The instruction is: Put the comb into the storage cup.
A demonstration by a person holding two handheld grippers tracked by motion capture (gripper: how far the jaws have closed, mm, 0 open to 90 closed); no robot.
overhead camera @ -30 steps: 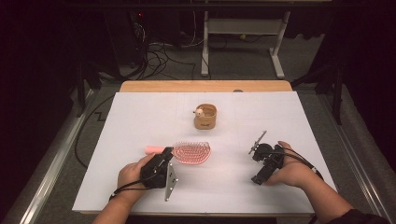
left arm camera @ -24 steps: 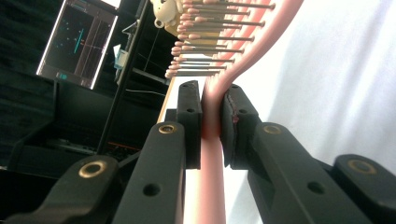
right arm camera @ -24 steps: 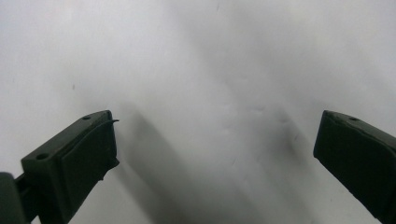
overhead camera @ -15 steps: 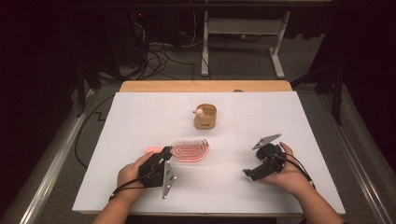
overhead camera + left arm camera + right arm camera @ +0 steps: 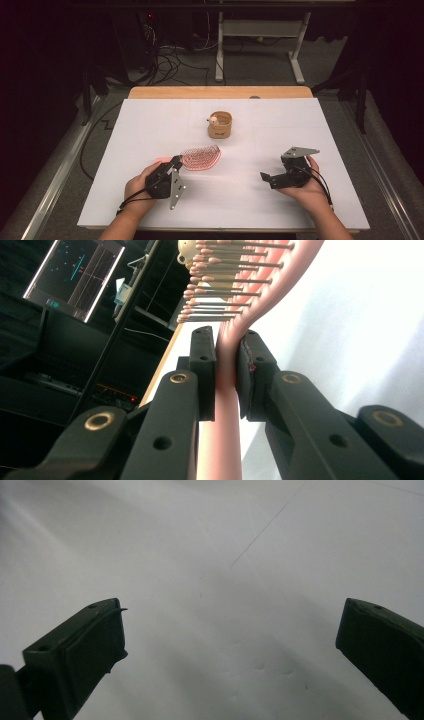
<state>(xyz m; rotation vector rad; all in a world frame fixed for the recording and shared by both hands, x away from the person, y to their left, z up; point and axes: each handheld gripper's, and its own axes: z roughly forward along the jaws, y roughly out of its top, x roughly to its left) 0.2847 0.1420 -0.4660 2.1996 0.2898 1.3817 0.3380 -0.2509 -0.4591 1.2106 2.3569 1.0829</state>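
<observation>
Nearest to me, my left tool (image 5: 176, 161) is clamped on the neck of the pink hairbrush (image 5: 201, 156), just where the handle widens into the head. In the left gripper view the two pads (image 5: 203, 371) press flat on either side of that narrow pink stem, with the bristles (image 5: 230, 280) fanning out beyond them. I judge the grip sits there because the neck is the thinnest, firmest part: the pads close almost fully on it and the head cannot swing. The brush lies low on the white surface (image 5: 150, 125), its head pointing away from me and to the right, its handle end running back under my left hand (image 5: 142, 182).

On the other side, my right tool (image 5: 266, 178) hangs just above the surface, well apart from the brush, pointing in toward the middle. Its jaws stand wide apart with nothing between them; the right gripper view shows bare white sheet under both pads (image 5: 95, 645). I take it this hand is free, ready to help with the brush or with whatever comes after.

Farther out, near the middle of the surface, stands a small round wooden holder (image 5: 220, 124) with a pale knob at its rim. It is well clear of both tools, and I judge it the likely place for the brush.
</observation>
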